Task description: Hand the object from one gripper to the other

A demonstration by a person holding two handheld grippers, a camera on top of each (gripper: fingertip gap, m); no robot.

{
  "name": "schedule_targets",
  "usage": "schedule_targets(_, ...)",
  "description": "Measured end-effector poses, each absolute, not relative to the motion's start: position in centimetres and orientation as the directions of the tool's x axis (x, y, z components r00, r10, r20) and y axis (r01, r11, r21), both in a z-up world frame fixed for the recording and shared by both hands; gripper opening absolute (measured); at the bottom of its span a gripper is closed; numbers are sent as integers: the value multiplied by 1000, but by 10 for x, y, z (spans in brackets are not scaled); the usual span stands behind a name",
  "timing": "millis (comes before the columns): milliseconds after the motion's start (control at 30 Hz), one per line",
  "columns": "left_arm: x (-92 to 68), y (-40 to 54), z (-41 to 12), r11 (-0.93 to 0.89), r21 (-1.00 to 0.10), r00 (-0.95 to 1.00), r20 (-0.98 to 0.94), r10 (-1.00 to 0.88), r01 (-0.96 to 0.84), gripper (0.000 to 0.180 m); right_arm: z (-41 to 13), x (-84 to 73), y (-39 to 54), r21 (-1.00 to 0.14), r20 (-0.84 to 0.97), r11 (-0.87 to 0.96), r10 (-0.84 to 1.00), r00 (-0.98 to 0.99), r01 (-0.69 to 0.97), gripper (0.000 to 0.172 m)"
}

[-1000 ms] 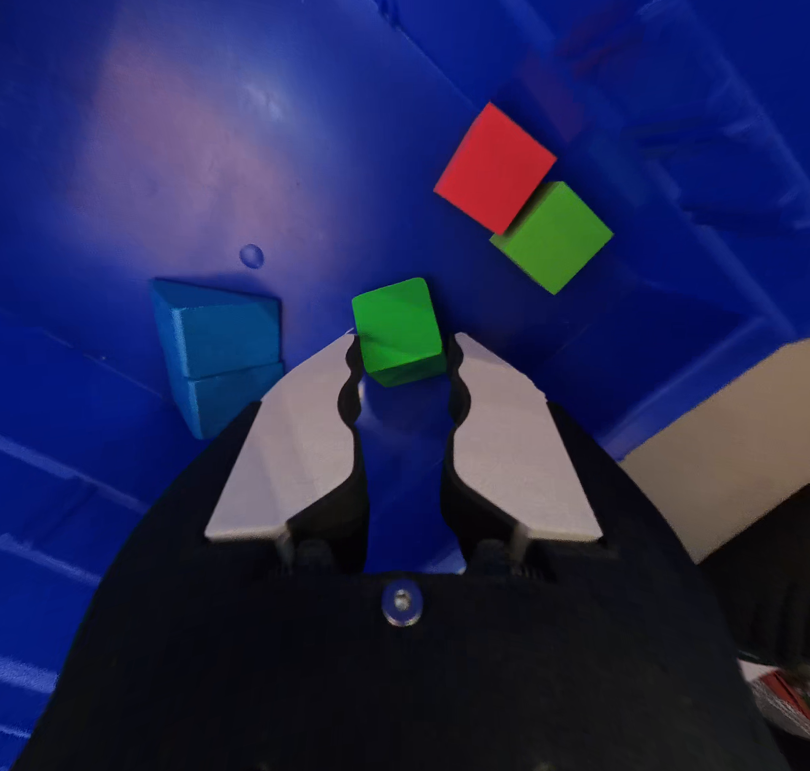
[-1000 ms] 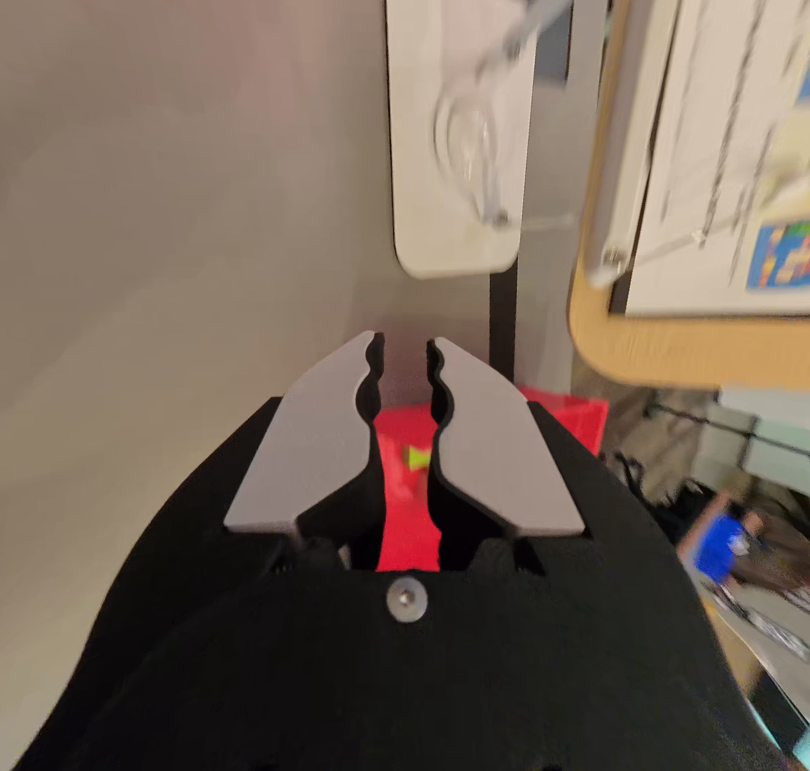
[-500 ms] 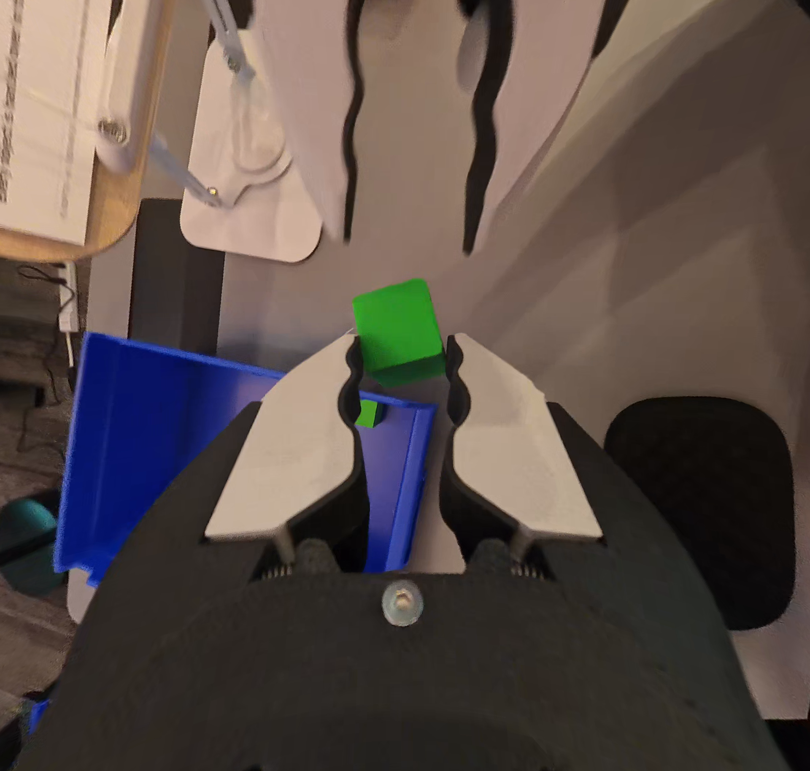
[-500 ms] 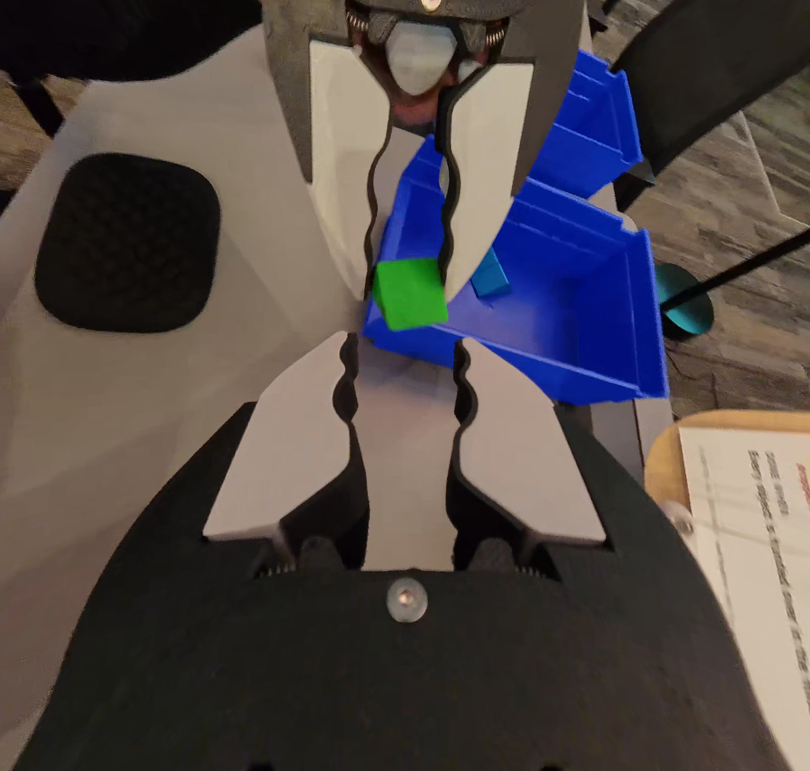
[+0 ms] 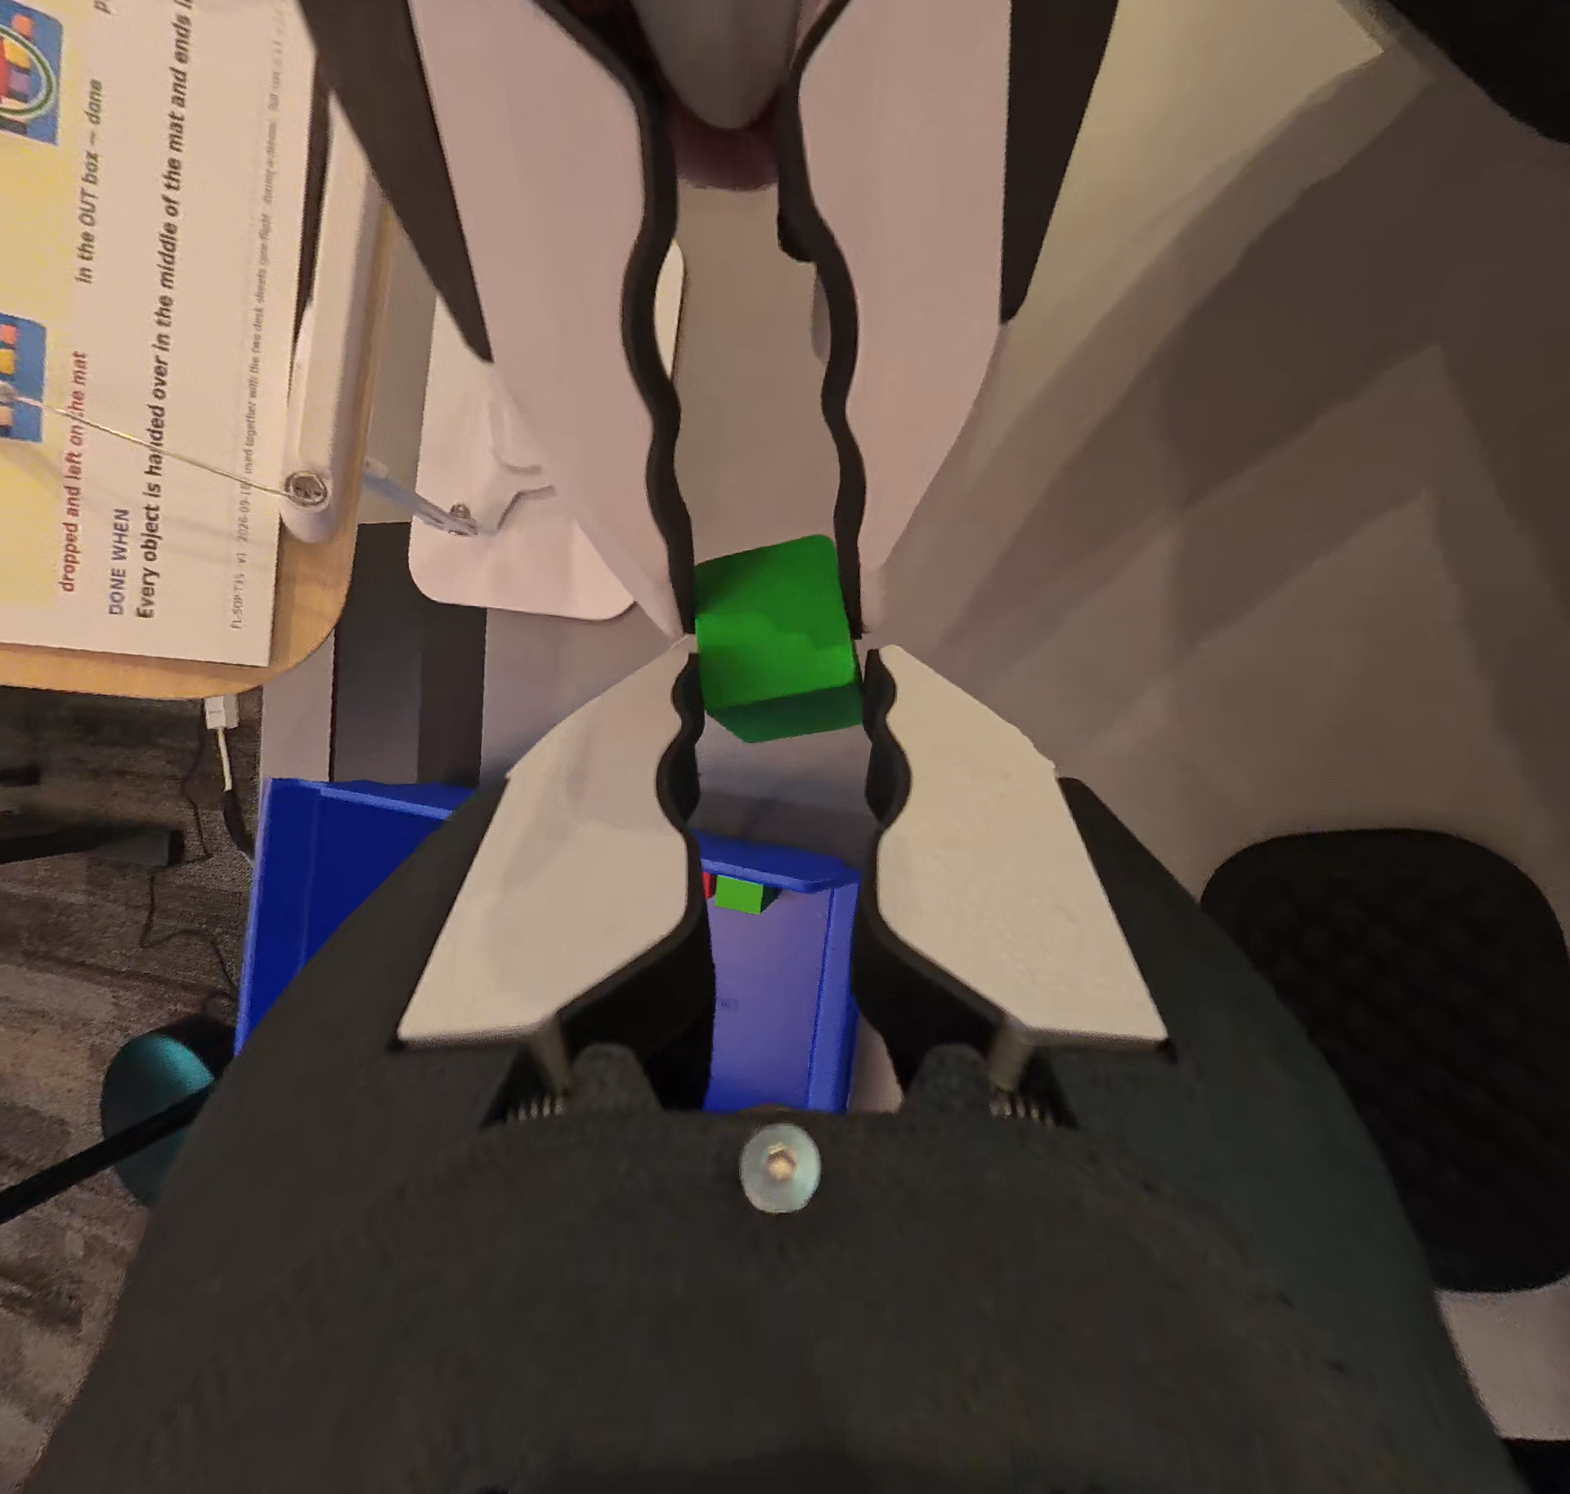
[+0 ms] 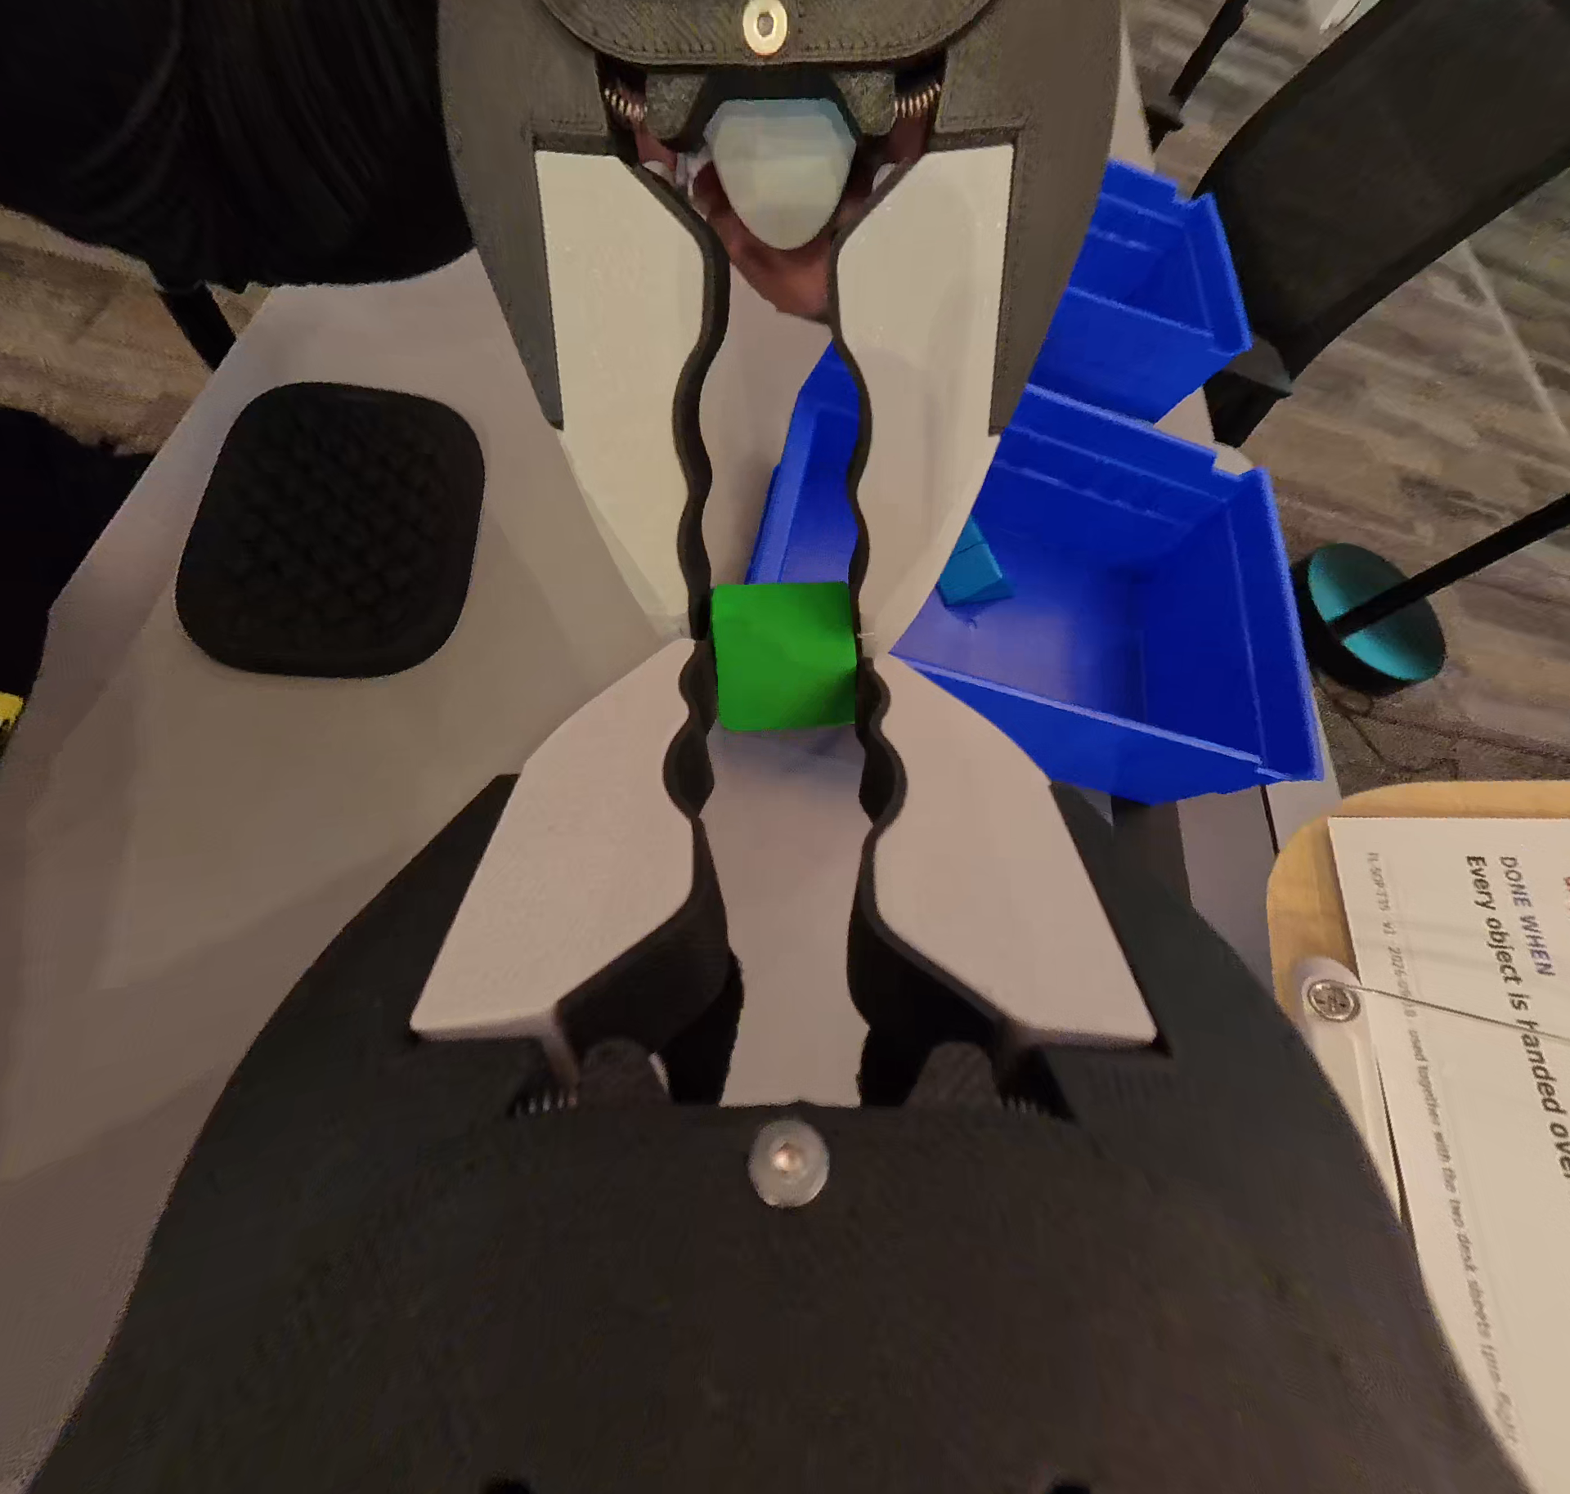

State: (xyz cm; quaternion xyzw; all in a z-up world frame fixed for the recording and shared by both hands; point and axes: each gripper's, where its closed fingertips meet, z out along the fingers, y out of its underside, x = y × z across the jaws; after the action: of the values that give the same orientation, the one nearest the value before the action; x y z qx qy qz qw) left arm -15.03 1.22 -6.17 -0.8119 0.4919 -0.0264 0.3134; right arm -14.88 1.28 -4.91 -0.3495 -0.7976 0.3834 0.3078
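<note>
A green cube (image 5: 773, 638) is held in the air over the white table, between the two grippers, which meet tip to tip. My left gripper (image 5: 777, 676) grips its near half, with both pads against its sides. My right gripper (image 5: 769, 595) comes in from the far side, and its pads press on the cube's other half. In the right wrist view the cube (image 6: 782, 655) sits between my right gripper's (image 6: 782, 684) pads, with the left gripper (image 6: 777, 608) opposite it.
A blue bin (image 6: 1189, 714) stands on the table below with a blue block (image 6: 968, 574) in it. A second blue bin (image 6: 1147, 306) is behind it. In the left wrist view the bin (image 5: 340, 901) shows a green and a red block (image 5: 737, 894). A black pad (image 6: 331, 527) and a clipboard with paper (image 5: 127, 264) lie nearby. Both grippers' tips are close together, under 4 cm apart.
My left gripper lifted the green cube out of the blue bin. My right gripper opened, came up to it from the far side and closed on the cube's free half.
</note>
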Motion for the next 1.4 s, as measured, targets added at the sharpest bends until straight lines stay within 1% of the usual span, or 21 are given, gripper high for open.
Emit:
schedule_targets(133, -148, 17, -53, -320, -598, 548, -245, -800, -735, 36, -39, -143, 19, -882, 210, 389, 830, -517, 267, 29)
schedule_targets(233, -147, 22, -51, -319, -628, 569, -244, -785, -710, 42, -35, -138, 23, -907, 197, 349, 846, -496, 235, 30)
schedule_targets(300, -140, 23, -49, -300, -654, 560, -228, -797, -694, 35, -34, -134, 25, -915, 192, 335, 851, -488, 224, 30)
schedule_targets(367, -138, 26, -48, -295, -657, 566, -244, -788, -694, 35, -34, -133, 28, -916, 196, 334, 856, -479, 221, 30)
schedule_targets(467, -137, 29, -52, -296, -614, 549, -273, -790, -732, 34, -40, -129, 30, -867, 242, 414, 836, -492, 277, 33)
schedule_targets(533, -130, 30, -55, -300, -597, 533, -259, -806, -744, 34, -40, -128, 28, -833, 277, 465, 820, -501, 300, 30)
schedule_targets(600, -129, 31, -57, -297, -550, 511, -288, -810, -781, 34, -45, -127, 30, -784, 296, 510, 809, -508, 354, 30)
schedule_targets(667, -128, 33, -59, -304, -524, 505, -298, -810, -796, 34, -48, -125, 33, -757, 299, 520, 814, -498, 395, 30)
schedule_targets(733, -125, 36, -61, -304, -523, 505, -298, -810, -796, 34, -48, -120, 36, -753, 294, 513, 823, -486, 413, 30)
schedule_targets(833, -121, 39, -53, -293, -579, 531, -296, -794, -761, 36, -40, -100, 55, -759, 305, 485, 854, -421, 434, 30)
schedule_targets(900, -127, 40, -49, -292, -601, 552, -307, -775, -744, 36, -32, -75, 88, -764, 311, 434, 896, -318, 478, 30)
schedule_targets(1000, -136, 38, -53, -311, -622, 582, -293, -759, -719, 29, -25, -20, 159, -774, 276, 282, 956, -99, 567, 30)
schedule_targets(1100, -150, 38, -71, -353, -582, 598, -301, -743, -732, 27, -34, 46, 232, -762, 226, 94, 966, 126, 641, 30)
schedule_targets(1167, -150, 36, -82, -365, -586, 601, -274, -751, -723, 24, -46, 85, 279, -743, 210, -20, 942, 262, 668, 30)
schedule_targets(1233, -151, 37, -89, -378, -597, 613, -252, -749, -708, 22, -60, 112, 317, -738, 182, -110, 918, 353, 666, 30)
schedule_targets(1300, -153, 37, -94, -389, -596, 619, -244, -747, -703, 21, -79, 132, 343, -704, 144, -202, 898, 416, 680, 30)
schedule_targets(1367, -154, 37, -96, -397, -601, 626, -231, -744, -694, 21, -99, 144, 349, -671, 82, -278, 893, 442, 687, 30)
schedule_targets(1400, -155, 37, -97, -403, -601, 631, -227, -742, -690, 21, -110, 151, 347, -635, 57, -317, 890, 452, 704, 30)
